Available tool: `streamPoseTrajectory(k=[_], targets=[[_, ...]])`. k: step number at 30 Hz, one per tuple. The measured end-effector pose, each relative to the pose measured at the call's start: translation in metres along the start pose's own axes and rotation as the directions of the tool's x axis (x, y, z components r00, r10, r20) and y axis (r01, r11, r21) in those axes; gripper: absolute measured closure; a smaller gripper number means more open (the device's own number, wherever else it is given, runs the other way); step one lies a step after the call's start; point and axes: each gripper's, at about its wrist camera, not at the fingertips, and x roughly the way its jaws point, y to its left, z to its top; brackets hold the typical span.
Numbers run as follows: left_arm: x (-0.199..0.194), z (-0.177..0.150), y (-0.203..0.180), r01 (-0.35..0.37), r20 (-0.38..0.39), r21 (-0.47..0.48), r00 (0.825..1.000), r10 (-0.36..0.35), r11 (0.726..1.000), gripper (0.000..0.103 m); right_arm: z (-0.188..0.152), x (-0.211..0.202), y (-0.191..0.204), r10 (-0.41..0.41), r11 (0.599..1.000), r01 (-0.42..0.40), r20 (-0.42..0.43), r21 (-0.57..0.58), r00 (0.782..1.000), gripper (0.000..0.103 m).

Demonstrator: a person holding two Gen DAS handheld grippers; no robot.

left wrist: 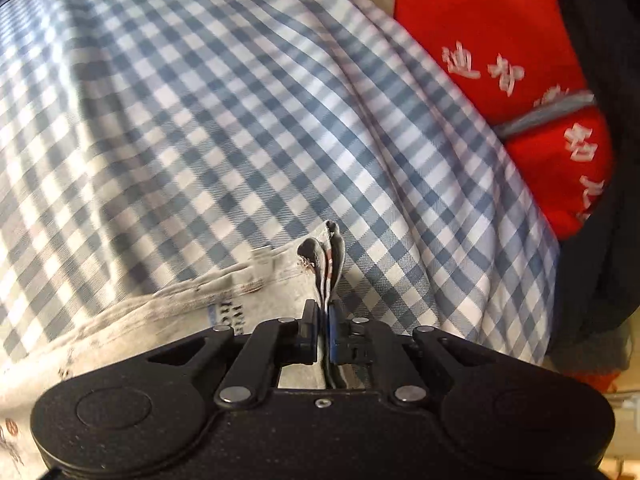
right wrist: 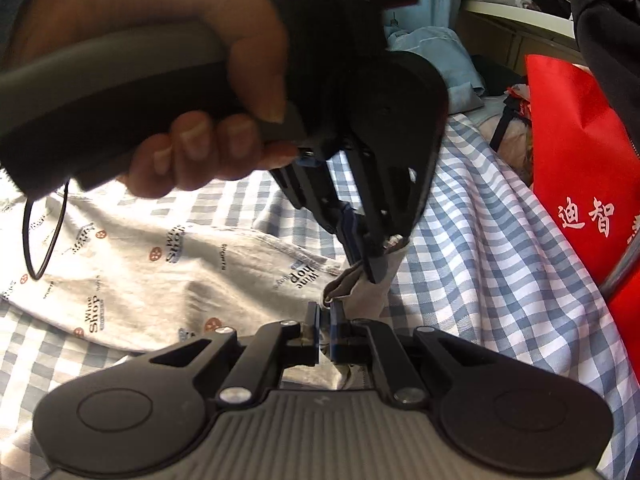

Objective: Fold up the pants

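The pants (right wrist: 132, 264) — pale grey with little printed words — lay on a blue checked sheet (left wrist: 200, 120). The left gripper (left wrist: 325, 312) pinched a folded edge of them tight. The right gripper (right wrist: 325, 312) pinched the cloth too — just beside it. A red bag (right wrist: 580, 168) stood nearby.

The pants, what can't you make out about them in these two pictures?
- Left wrist view: most of the pants lies behind the left claw; only a pinched hem edge shows.
- Right wrist view: the hand and the right claw cover parts; waist and leg ends are not visible.
- Print on the fabric: too small and blurred to read fully.
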Motion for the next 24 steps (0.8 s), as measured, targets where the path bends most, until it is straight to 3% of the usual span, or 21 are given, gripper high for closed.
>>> streamPoseTrajectory(k=[6,14,24], targets=[[-0.059,-0.021,0.043,0.069,0.096,-0.104,0.994,-0.059,0.992,0.099,0.015,-0.025,0.027,0.067,0.996,-0.064,0.042,-0.068,0.997,0.098],[-0.128,-0.079,0.112,0.055,0.187,-0.205,0.982,-0.016,0.977,0.099,0.037,-0.038,0.098,0.220,0.961,-0.207,0.050,-0.184,0.974,0.098],[-0.115,-0.132,0.202,0.017,0.186,-0.276,0.982,0.036,0.961,0.099,0.030,0.015,0.182,0.294,0.914,-0.305,-0.082,-0.268,0.952,0.098]])
